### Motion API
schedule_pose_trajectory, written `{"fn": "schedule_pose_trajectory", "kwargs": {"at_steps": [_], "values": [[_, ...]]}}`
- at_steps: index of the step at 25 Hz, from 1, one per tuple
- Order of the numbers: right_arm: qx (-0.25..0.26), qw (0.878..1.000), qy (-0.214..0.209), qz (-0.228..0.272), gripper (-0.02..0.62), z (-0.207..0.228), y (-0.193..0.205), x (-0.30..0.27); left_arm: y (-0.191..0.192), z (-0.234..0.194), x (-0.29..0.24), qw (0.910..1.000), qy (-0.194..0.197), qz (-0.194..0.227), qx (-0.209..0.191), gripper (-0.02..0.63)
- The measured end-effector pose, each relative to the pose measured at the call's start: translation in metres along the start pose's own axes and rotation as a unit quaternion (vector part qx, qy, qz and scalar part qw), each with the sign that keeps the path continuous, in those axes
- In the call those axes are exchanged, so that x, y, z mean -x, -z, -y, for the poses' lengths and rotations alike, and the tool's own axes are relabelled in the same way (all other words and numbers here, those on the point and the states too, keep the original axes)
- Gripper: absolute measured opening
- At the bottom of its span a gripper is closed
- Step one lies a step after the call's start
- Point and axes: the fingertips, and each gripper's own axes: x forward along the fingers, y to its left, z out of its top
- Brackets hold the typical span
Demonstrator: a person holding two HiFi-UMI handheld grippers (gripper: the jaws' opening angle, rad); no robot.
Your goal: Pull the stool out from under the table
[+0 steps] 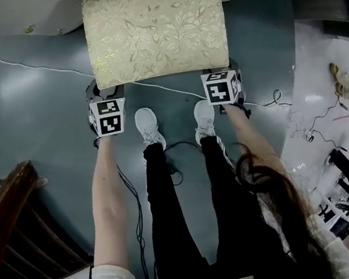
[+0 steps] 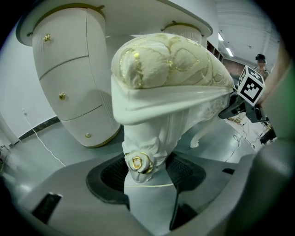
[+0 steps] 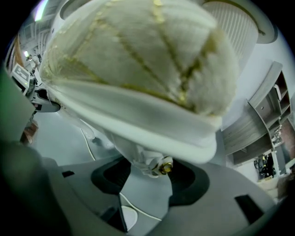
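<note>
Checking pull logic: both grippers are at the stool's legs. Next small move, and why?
Probably draw both straight back together, stepping back too. The left gripper and right gripper each look closed on a stool leg; the seat's far edge sits at the table, and the shoes are close to its near edge.

Both arms (image 1: 108,197) reach straight down, the left hand-held gripper (image 1: 102,99) and right hand-held gripper (image 1: 223,80) each clamping a stool leg (image 2: 148,138)

Even indoor light, soft glare on grey floor (image 1: 28,118), fisheye bending, dark corners, stool (image 3: 138,69) blurred close up.
</note>
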Motion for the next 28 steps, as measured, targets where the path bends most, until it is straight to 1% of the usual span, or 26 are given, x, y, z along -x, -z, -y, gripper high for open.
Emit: {"fn": "schedule_pose_trajectory", "kwargs": {"at_steps": [2,6,9,14,21,28], "values": [[-0.003,1.0,-0.004,-0.008,0.264,-0.006,0.012,0.006,0.01,0.004,0.006,0.9999,0.003,-0.01,-0.001,0.27],[-0.002,1.0,-0.009,-0.021,0.261,-0.028,0.067,0.022,0.063,0.03,0.029,0.9997,0.007,-0.025,0.005,0.272],[-0.004,0.999,-0.014,-0.028,0.258,-0.039,0.089,0.036,0.08,0.04,0.047,0.9994,0.009,-0.032,0.005,0.272],[0.005,0.999,-0.026,-0.037,0.253,-0.046,0.104,0.051,0.095,0.048,0.063,0.9989,0.011,-0.045,0.007,0.272],[0.007,0.998,-0.034,-0.049,0.25,-0.061,0.132,0.054,0.117,0.053,0.065,0.9981,0.019,-0.059,-0.004,0.272],[0.016,0.998,-0.04,-0.055,0.249,-0.058,0.136,0.058,0.123,0.062,0.073,0.9968,0.019,-0.077,0.007,0.27]]}}
